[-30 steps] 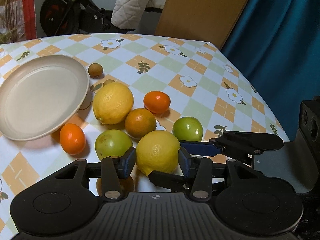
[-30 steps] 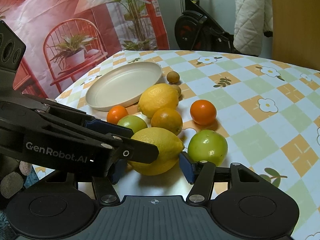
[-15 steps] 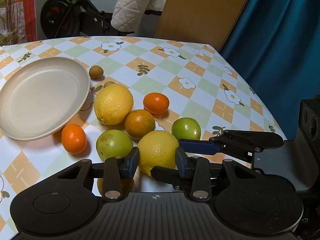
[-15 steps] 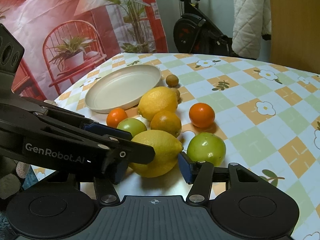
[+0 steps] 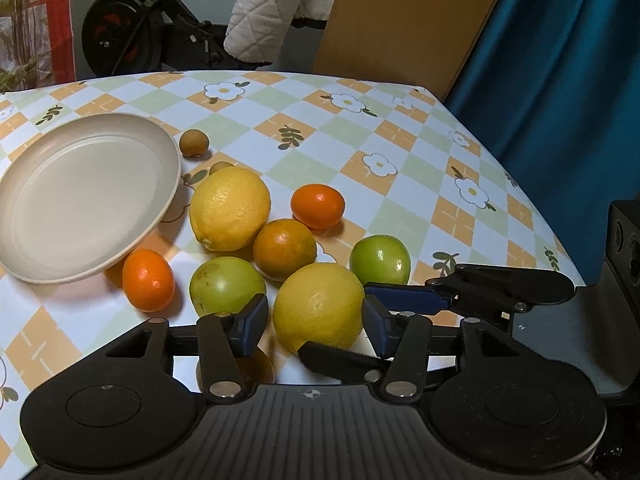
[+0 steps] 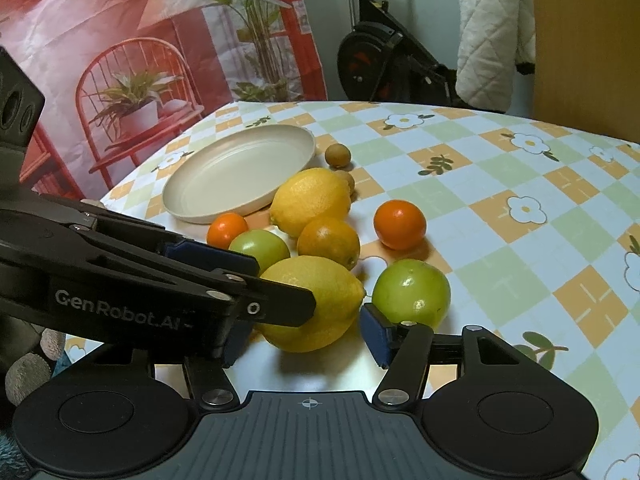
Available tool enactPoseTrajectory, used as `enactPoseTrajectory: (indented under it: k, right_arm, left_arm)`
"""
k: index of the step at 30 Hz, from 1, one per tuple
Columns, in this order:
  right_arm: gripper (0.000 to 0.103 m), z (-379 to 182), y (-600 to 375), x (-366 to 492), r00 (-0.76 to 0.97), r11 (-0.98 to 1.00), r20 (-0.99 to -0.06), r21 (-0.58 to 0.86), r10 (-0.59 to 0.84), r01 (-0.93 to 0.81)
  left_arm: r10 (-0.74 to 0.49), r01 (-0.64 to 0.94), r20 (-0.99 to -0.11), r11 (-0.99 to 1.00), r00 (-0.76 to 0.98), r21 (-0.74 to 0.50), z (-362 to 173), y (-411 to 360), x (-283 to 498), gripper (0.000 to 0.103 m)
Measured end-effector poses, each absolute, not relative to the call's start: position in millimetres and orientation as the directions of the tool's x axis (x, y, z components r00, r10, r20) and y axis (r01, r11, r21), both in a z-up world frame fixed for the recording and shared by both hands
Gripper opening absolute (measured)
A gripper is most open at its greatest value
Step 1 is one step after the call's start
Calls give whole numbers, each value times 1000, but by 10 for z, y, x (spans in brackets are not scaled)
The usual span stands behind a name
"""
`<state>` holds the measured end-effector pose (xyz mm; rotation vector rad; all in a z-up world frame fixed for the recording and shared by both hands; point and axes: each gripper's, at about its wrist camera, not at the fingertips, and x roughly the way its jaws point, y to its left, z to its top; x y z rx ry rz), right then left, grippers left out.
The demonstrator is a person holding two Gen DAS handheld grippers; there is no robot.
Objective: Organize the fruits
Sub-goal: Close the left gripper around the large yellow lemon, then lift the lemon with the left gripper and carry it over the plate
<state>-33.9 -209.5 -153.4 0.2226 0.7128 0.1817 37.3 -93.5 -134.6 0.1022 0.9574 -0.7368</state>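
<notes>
Both of our grippers sit around the same near lemon [image 5: 319, 306], and what has changed is the spacing of the jaws. A moment ago the left gripper [image 5: 314, 322] had its pads drawn in close on either side of the lemon; now they are opening, and a sliver of gap shows on each side, so nothing is gripped. The right gripper [image 6: 308, 332] is opening as well. Its right pad stands just off the lemon's pointed end, while its left pad is hidden behind the left gripper's arm, so we cannot tell whether that side touches.

The lemon itself has not shifted: it rests on the tablecloth [image 5: 400, 152] at the near edge of the fruit pile, just beside a green fruit [image 5: 380, 259] and in front of an orange [image 5: 285, 249]. The plate [image 5: 24, 268] to the far left holds nothing.

We judge that the squeeze has been let go rather than turned into a lift, so the first pick is not yet made, and with two tools crowding one lemon, one of them likely has to yield.
</notes>
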Motion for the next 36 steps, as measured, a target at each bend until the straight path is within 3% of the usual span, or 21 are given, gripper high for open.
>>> enactPoseTrajectory:
  k: [20, 36]
  right_arm:
    - [52, -1295, -2001, -361, 784, 975, -584, 187, 211, -123]
    - [52, -846, -1454, 368, 782, 955, -558, 74, 279, -288]
  left_arm:
    - [-560, 621, -724, 749, 404, -233, -1101, -826, 311, 51]
    - [-537, 497, -662, 823, 523, -276, -830, -127, 771, 51]
